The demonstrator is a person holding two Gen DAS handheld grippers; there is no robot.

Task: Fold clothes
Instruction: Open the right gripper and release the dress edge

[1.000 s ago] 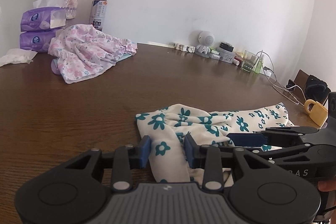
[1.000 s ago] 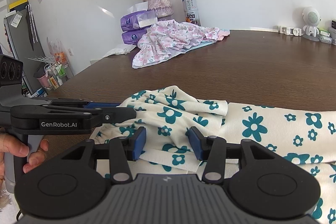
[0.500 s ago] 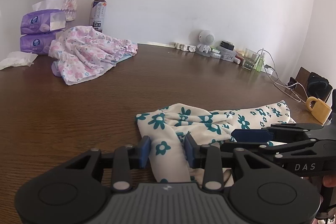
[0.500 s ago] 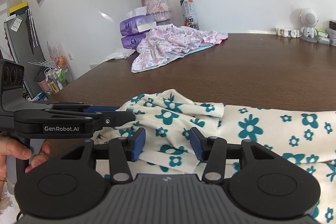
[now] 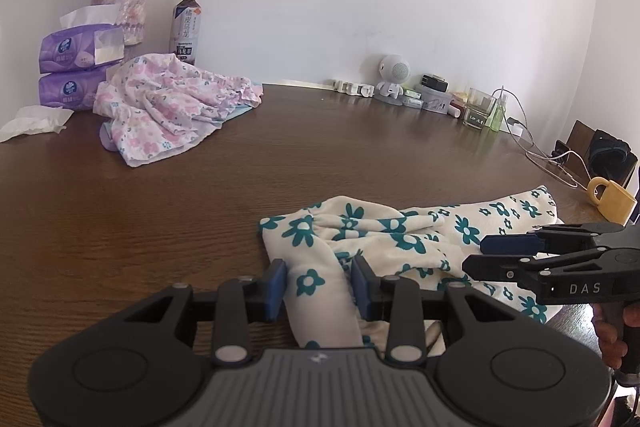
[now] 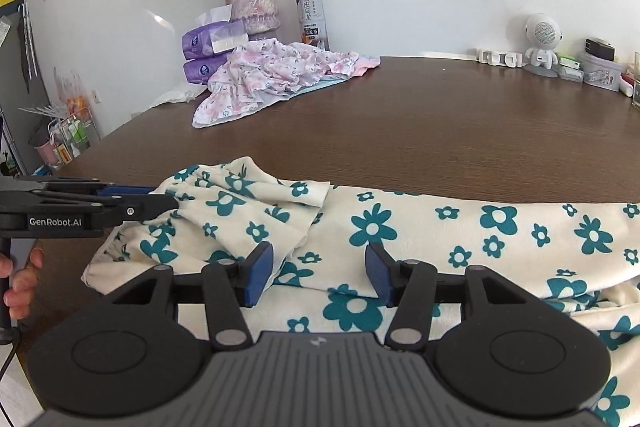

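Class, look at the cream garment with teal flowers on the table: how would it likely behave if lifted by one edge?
The cream garment would probably droop limply: it already lies in soft folds and bunches. It looks thin, so likely light. Between the left gripper's fingers, a fold of cloth appears pinched narrow, suggesting it compresses easily.

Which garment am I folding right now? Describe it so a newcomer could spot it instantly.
Start at the brown wooden table and come to its near edge, under both grippers. The cream garment printed with teal flowers lies there. The other garment, by the vase at the far side, is a crumpled heap in pink florals.
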